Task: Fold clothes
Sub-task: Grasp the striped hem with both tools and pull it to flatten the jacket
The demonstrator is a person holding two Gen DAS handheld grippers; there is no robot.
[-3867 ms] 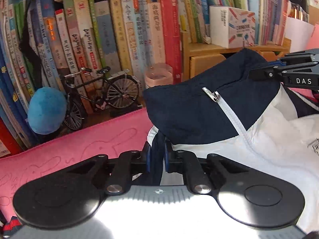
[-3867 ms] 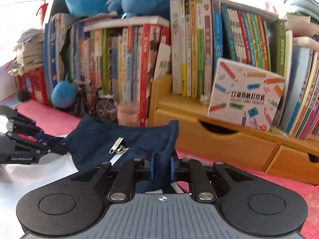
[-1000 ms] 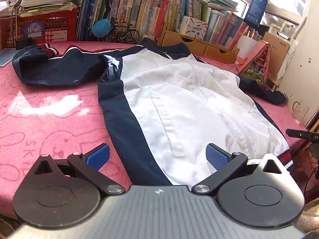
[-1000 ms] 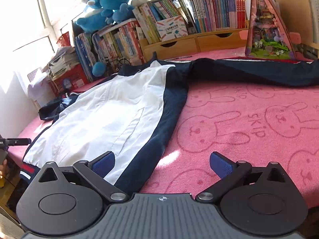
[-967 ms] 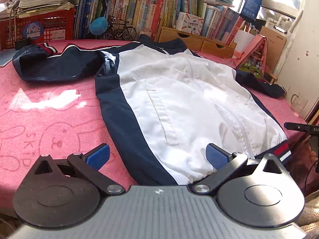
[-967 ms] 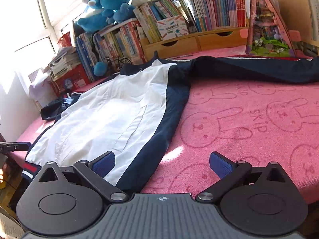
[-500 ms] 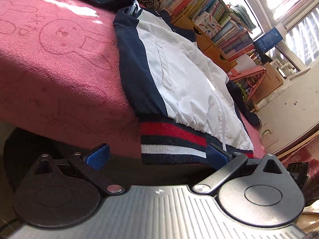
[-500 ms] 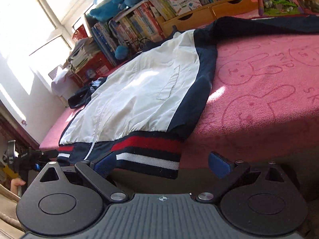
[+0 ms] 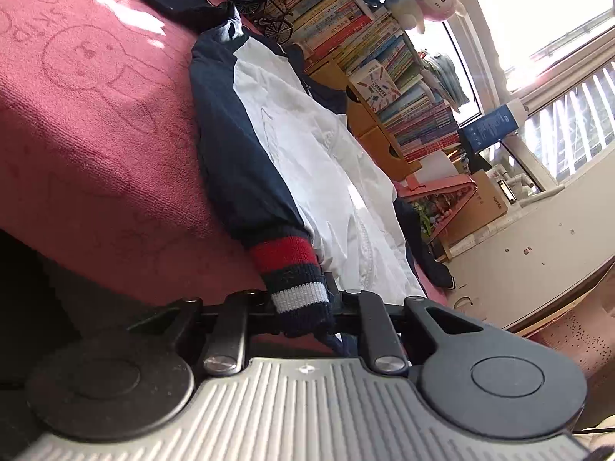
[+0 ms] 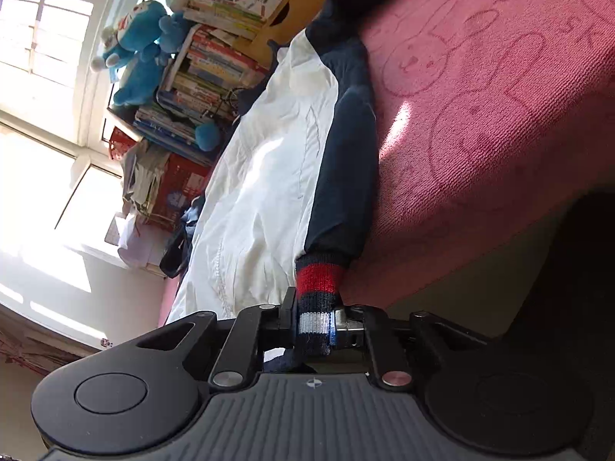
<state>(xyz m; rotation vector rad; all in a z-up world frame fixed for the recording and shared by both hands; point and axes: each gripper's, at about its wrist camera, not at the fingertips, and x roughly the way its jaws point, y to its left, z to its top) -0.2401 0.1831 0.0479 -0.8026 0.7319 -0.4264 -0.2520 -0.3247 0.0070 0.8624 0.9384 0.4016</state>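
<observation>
jacket (image 9: 307, 153): flat on pink cloth (image 9: 96, 134), hem (image 9: 296, 280) at near edge
left gripper (image 9: 303, 303): jaws just closed, clamped on left hem corner
right gripper (image 10: 313, 319): same, right corner
step: hem grasped
next: lift both corners evenly, fold toward far collar

- The jacket (image 9: 307, 153) is white-fronted with navy side panels, lying spread flat and zipped.
- Its ribbed hem (image 10: 315, 299), striped red, navy and white, is bunched and pinched between both pairs of fingers (image 9: 330, 288), one at each corner.

The striped hem (image 9: 296, 292) hides both grippers' fingers (image 10: 288, 307).
</observation>
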